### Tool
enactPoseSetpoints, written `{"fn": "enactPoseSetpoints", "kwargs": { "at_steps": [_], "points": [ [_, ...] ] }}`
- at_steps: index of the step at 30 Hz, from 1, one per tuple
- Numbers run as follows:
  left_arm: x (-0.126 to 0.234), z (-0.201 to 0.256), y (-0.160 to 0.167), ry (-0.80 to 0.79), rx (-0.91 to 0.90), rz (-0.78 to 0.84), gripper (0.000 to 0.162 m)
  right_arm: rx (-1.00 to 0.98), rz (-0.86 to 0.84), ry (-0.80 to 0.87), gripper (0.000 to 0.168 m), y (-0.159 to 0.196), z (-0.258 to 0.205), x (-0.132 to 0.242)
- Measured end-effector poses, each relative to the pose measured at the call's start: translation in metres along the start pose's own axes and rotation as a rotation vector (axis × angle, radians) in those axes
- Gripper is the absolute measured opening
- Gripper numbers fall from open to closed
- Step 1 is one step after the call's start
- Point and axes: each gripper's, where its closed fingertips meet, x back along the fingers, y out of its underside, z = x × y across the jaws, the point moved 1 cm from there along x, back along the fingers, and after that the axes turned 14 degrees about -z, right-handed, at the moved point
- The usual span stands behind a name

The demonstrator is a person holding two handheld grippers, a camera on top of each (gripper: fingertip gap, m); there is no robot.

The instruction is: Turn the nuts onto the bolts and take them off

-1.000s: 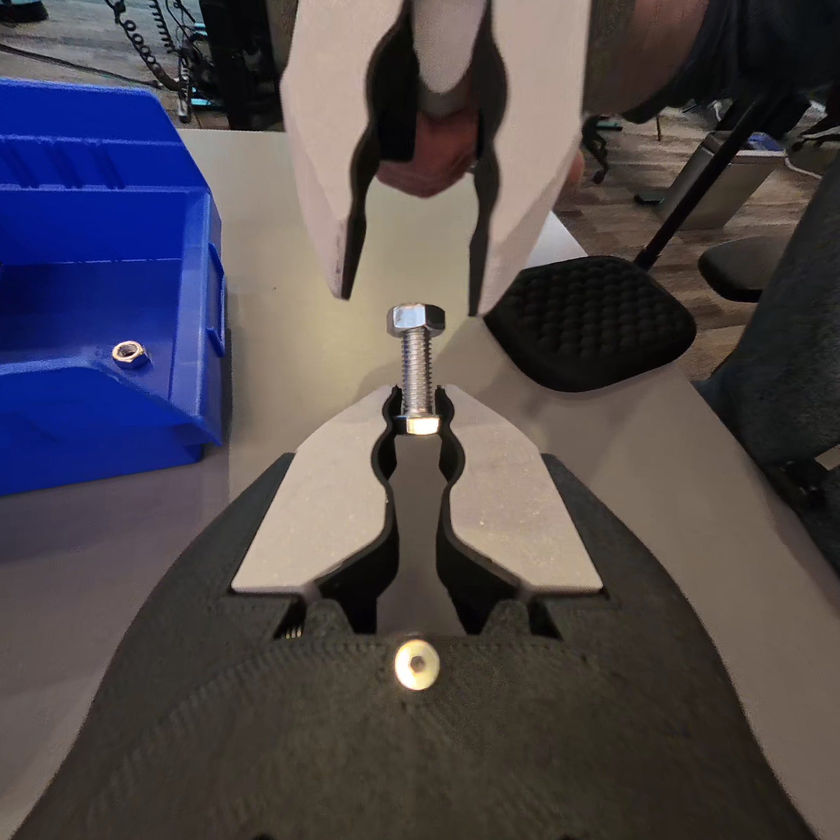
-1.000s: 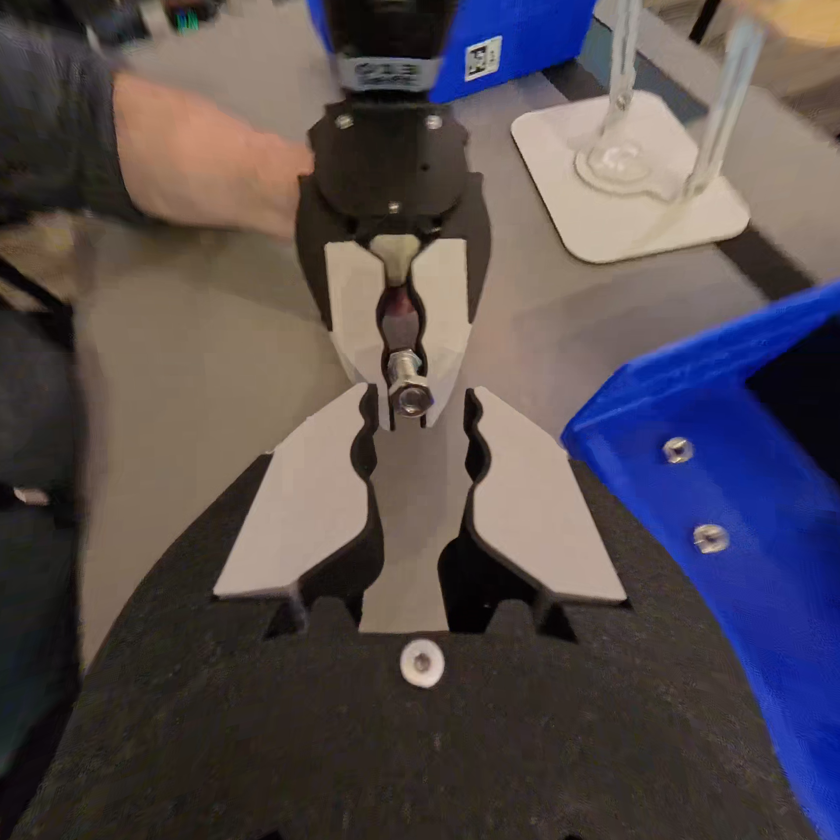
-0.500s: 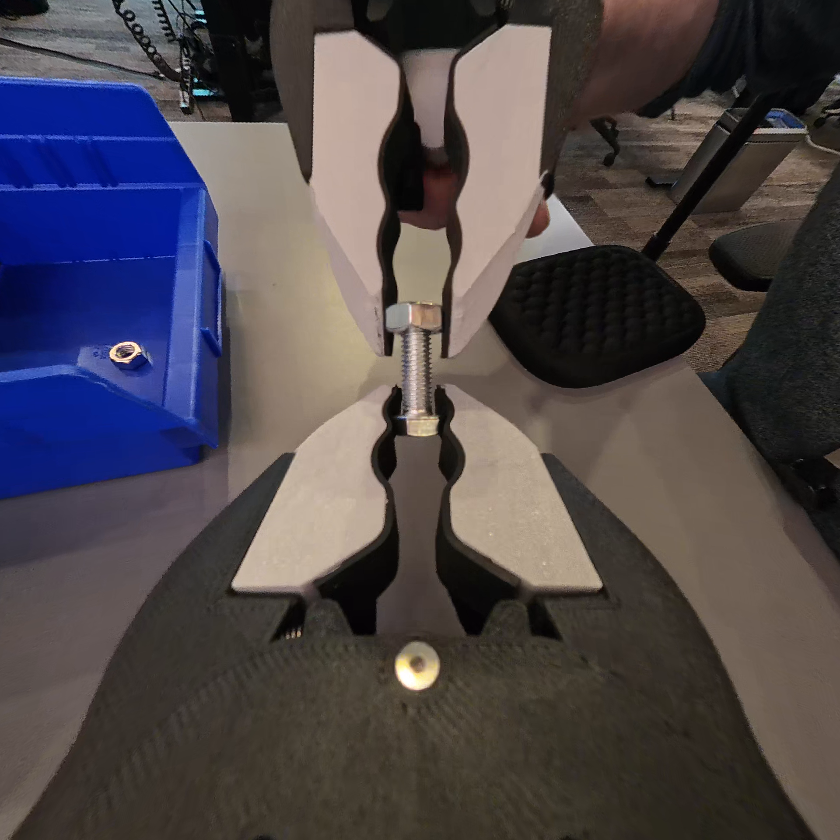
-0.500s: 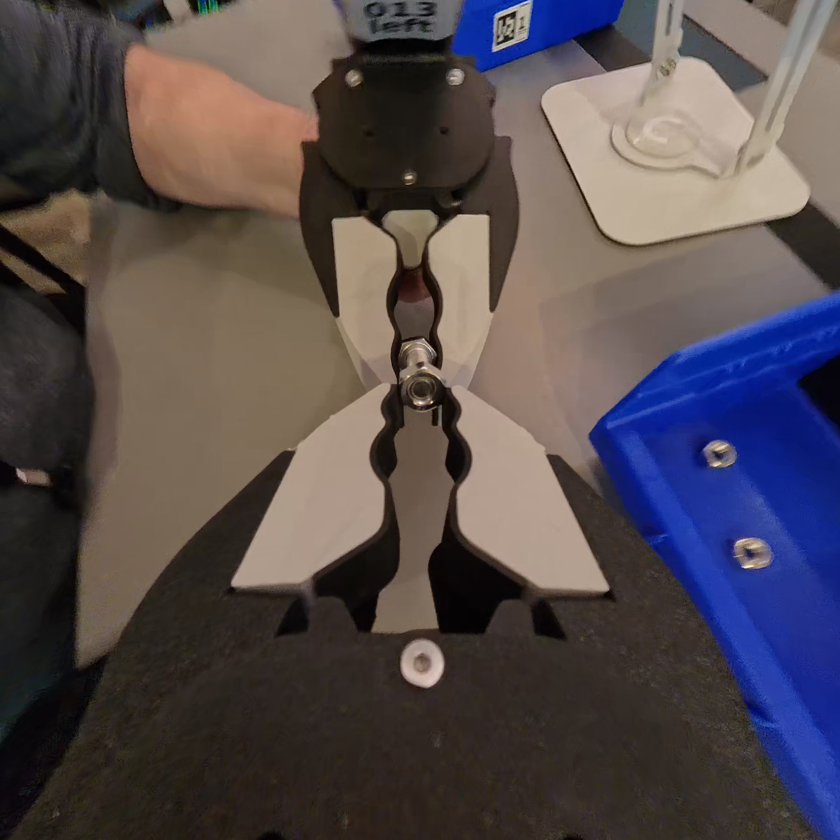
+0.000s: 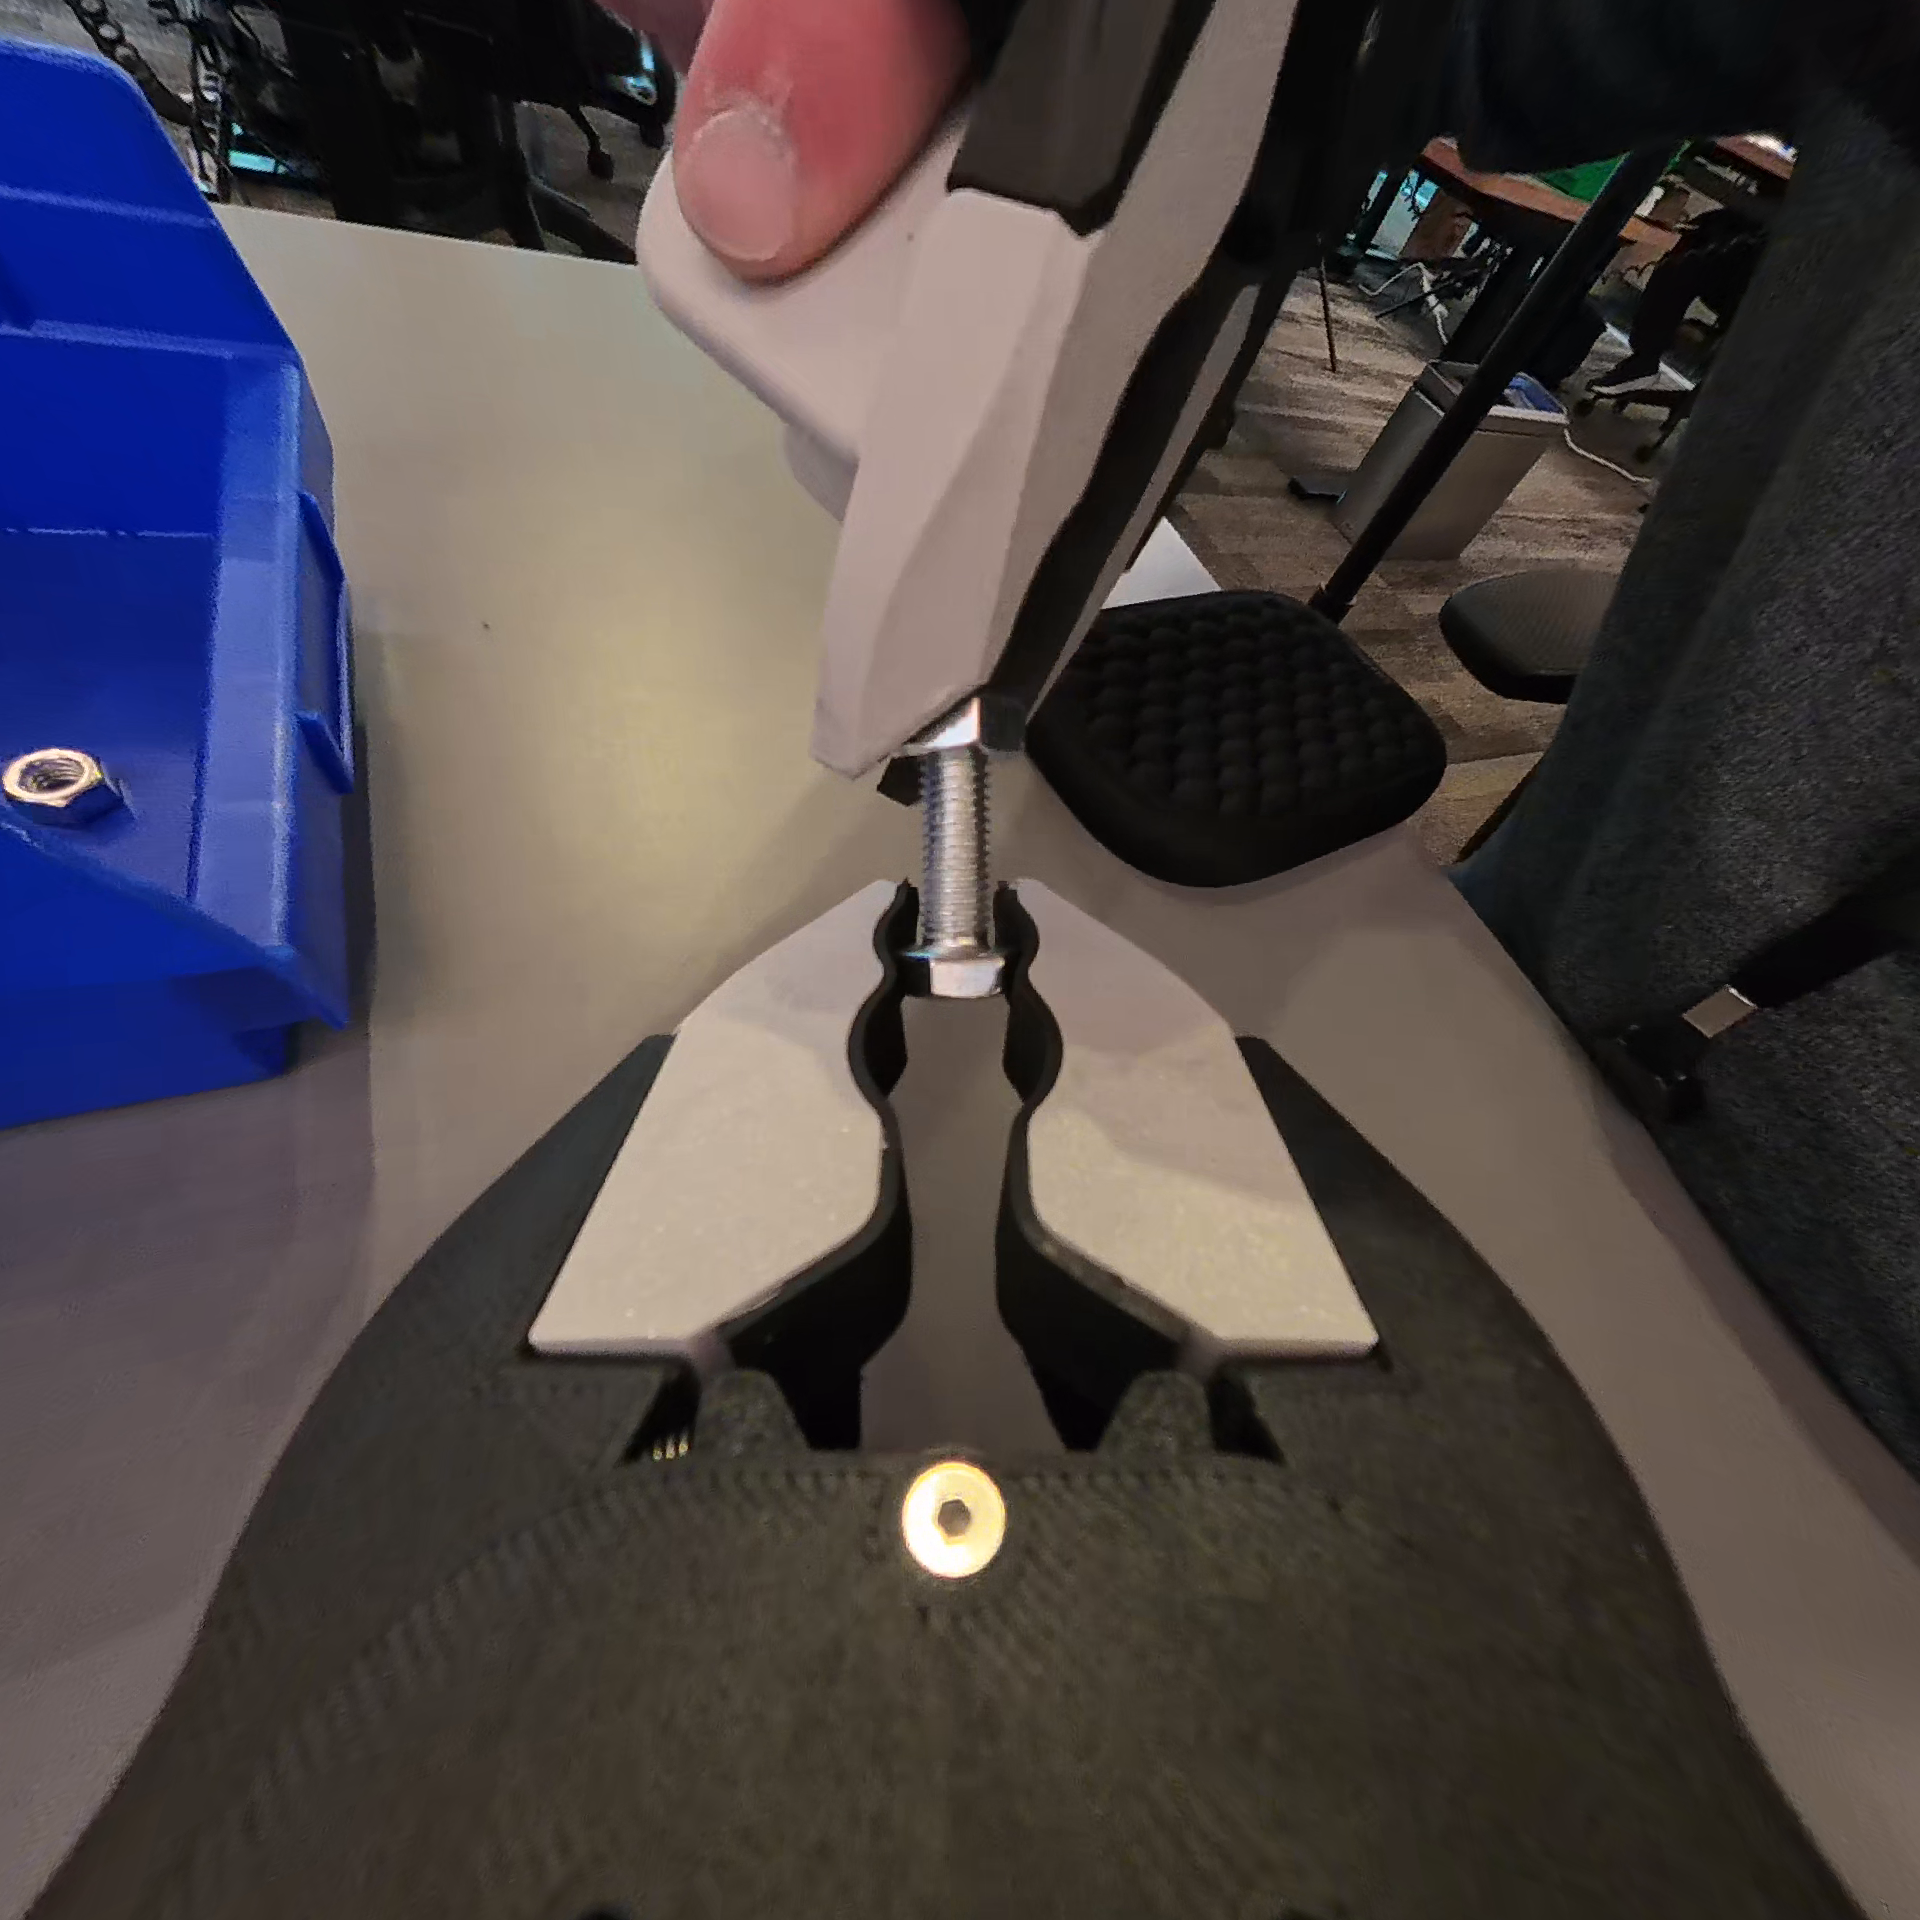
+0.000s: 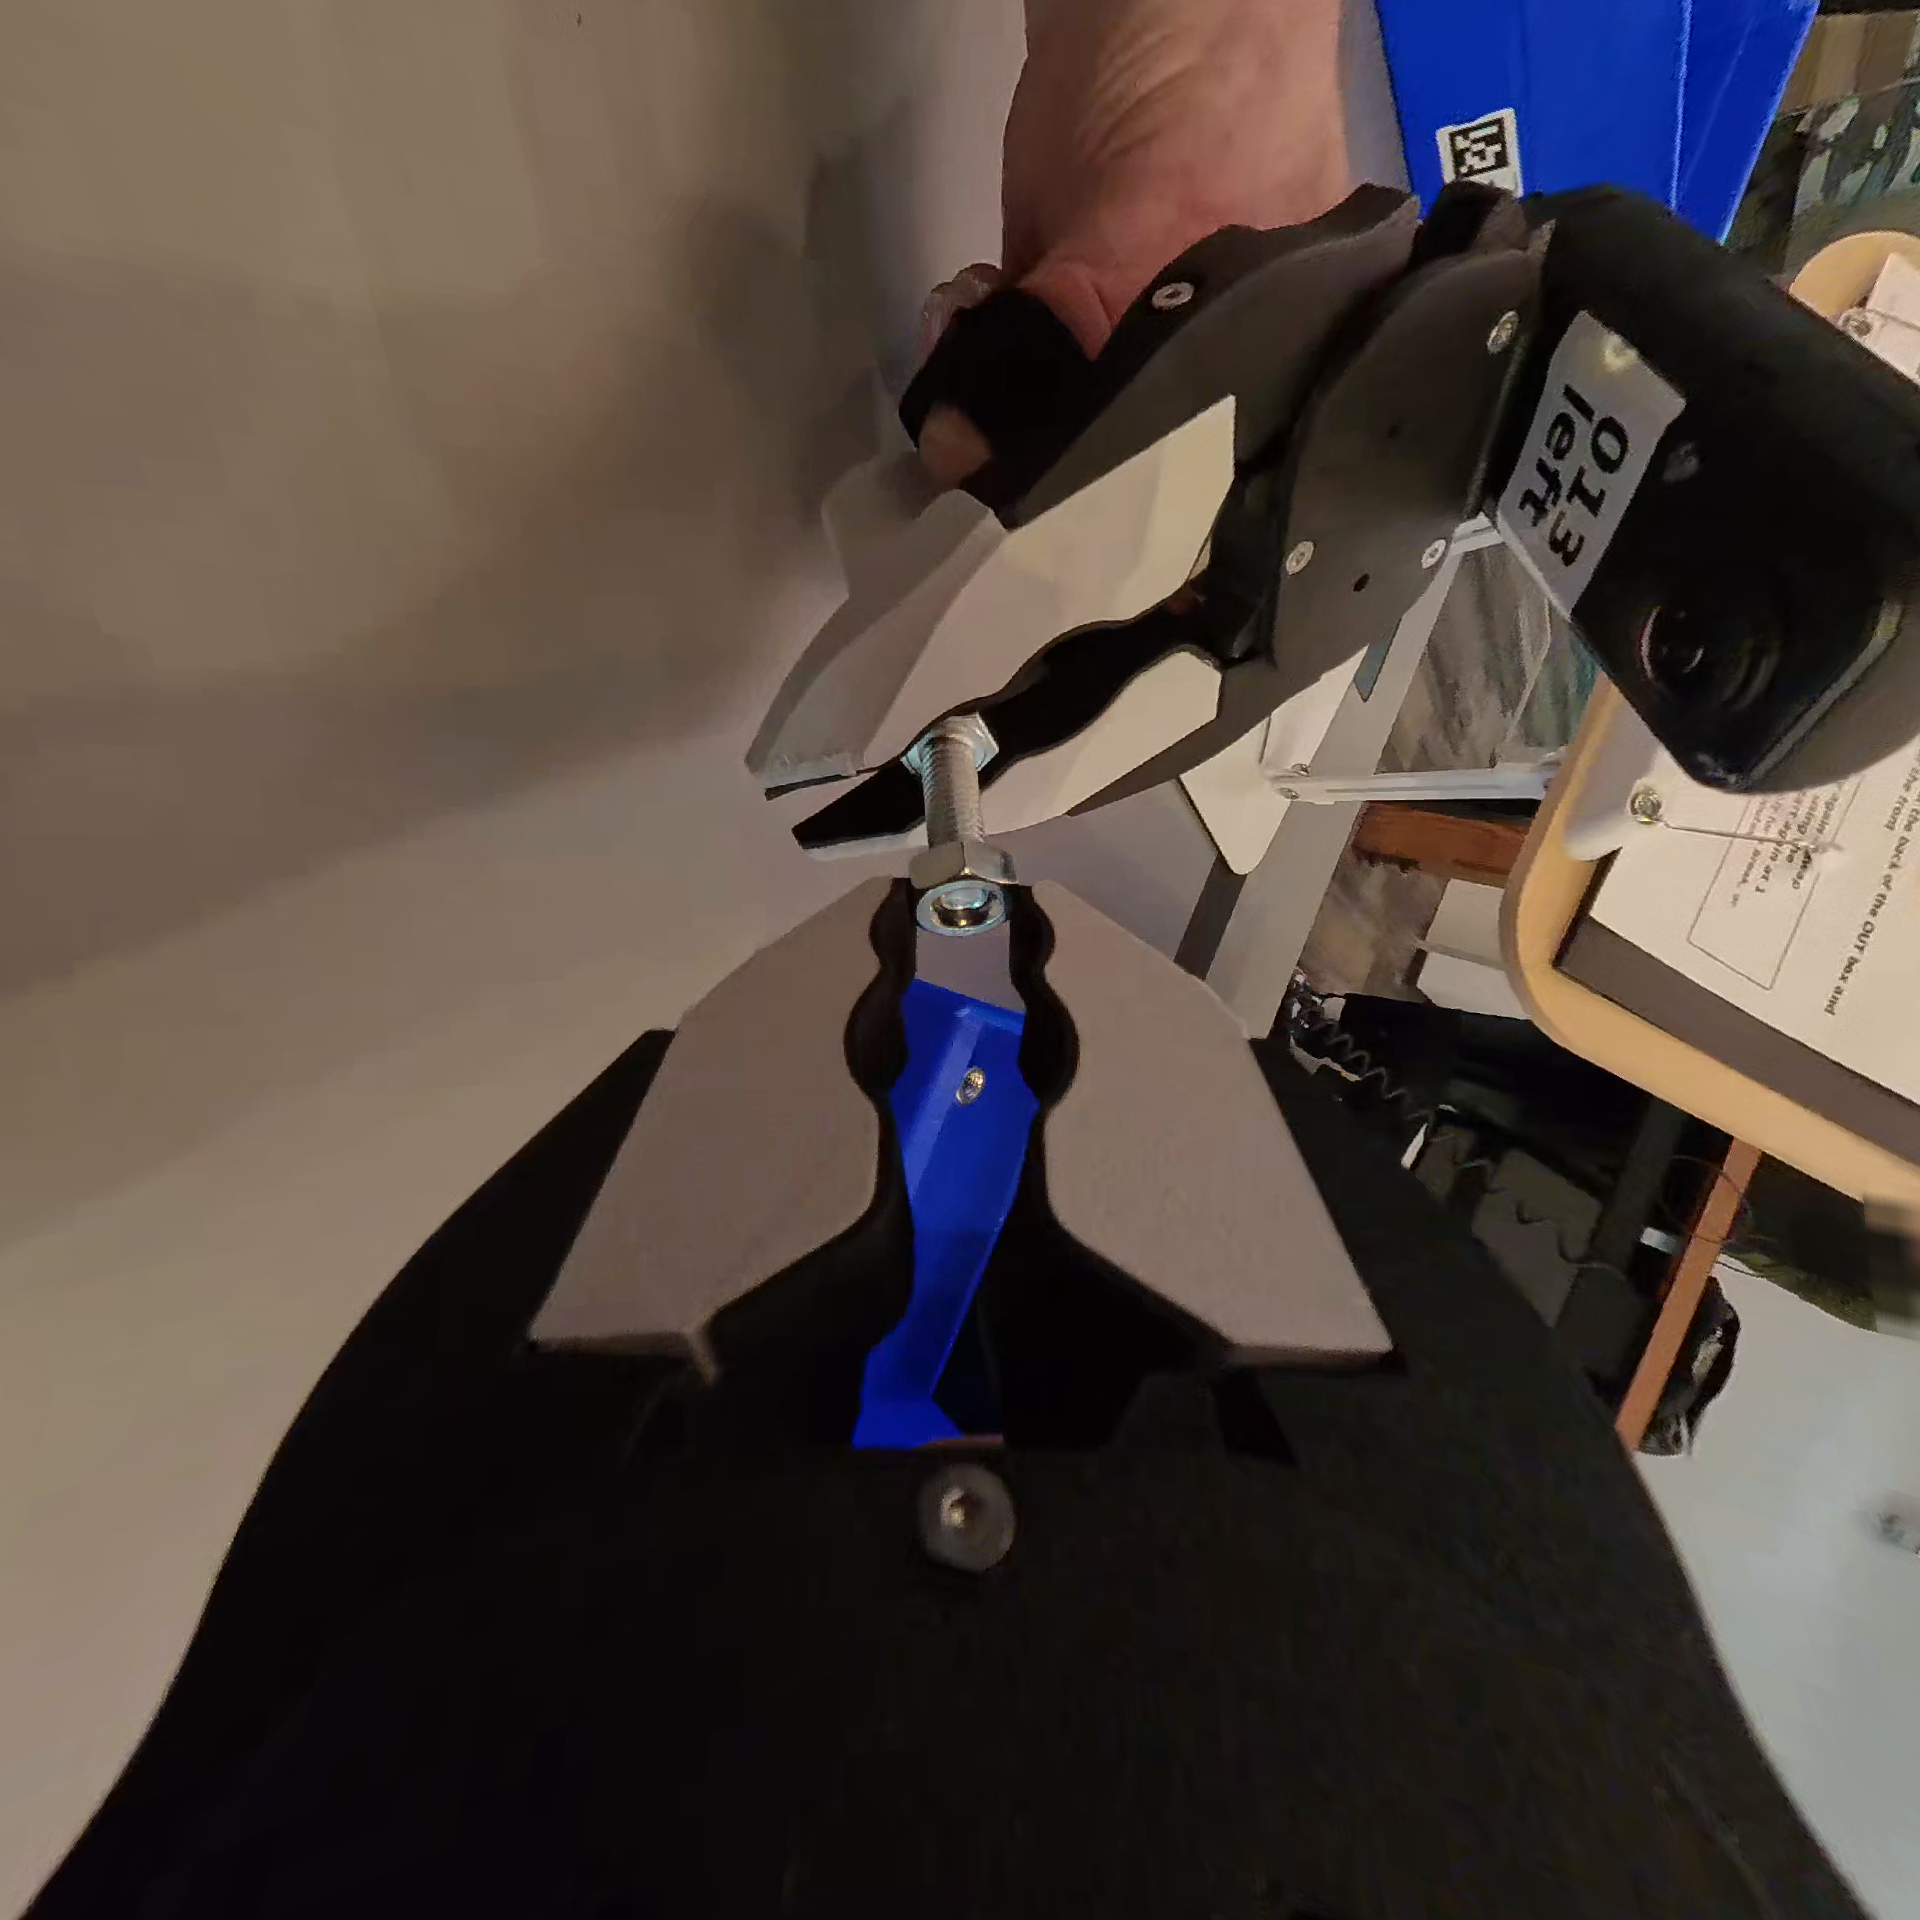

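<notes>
A silver bolt (image 5: 951,842) stands upright between my two grippers above the grey table (image 5: 571,520). My left gripper (image 5: 951,935) is shut on the bolt's hex head (image 5: 951,977) at the bottom. My right gripper (image 5: 914,743) comes down from above, rolled on its side, and is shut on the nut (image 5: 966,727) at the bolt's upper end. In the right wrist view the nut (image 6: 961,899) sits between my right gripper's tips (image 6: 961,920), with the bolt's end showing inside it. The left gripper (image 6: 821,805) there holds the bolt (image 6: 951,790) from the far side.
A blue bin (image 5: 156,623) with a loose nut (image 5: 52,790) stands at the left. A black textured pad (image 5: 1236,738) lies at the table's right edge. A thumb (image 5: 790,135) rests on the right gripper. The blue bin (image 6: 956,1164) shows through the right gripper's gap.
My right gripper came down, shut on the nut at the bolt's top, then rolled about the bolt's axis onto its side. My left gripper has stayed still, holding the bolt.
</notes>
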Motion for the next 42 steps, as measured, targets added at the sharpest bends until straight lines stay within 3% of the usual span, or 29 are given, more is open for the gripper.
{"fn": "enactPoseSetpoints", "kwargs": {
  "at_steps": [4,6,13,17,21,27,36,40,42],
  "points": [
    [0.004,-0.004,-0.001,-0.026,0.001,0.007,0.015,-0.112,0.011,-0.017,0.039,0.003,0.005,0.002],
    [0.006,-0.007,-0.001,-0.044,0.006,0.015,0.014,-0.229,0.03,-0.048,0.04,0.007,0.007,0.004],
    [0.008,-0.014,-0.002,-0.131,-0.008,-0.005,0.014,-0.971,0.282,-0.448,0.036,0.005,0.005,0.008],
    [0.006,-0.015,-0.003,-0.165,-0.018,-0.016,0.015,-1.219,0.381,-0.613,0.032,0.002,0.0,0.003],
    [0.003,-0.014,-0.003,-0.175,-0.026,-0.03,0.015,-1.299,0.439,-0.676,0.02,-0.002,-0.002,0.001],
    [0.002,-0.012,-0.002,-0.135,-0.019,-0.028,0.014,-1.075,0.372,-0.546,0.019,-0.003,-0.004,0.002],
    [-0.003,-0.003,0.002,-0.008,0.009,-0.008,0.015,-0.165,0.078,-0.074,0.019,-0.002,-0.008,0.0],
    [-0.001,-0.005,0.001,-0.015,0.011,0.008,0.014,-0.188,0.085,-0.093,0.02,-0.001,-0.004,0.0],
    [0.002,-0.006,0.0,-0.03,0.008,0.009,0.015,-0.254,0.087,-0.104,0.033,0.002,-0.001,0.001]
  ]
}}
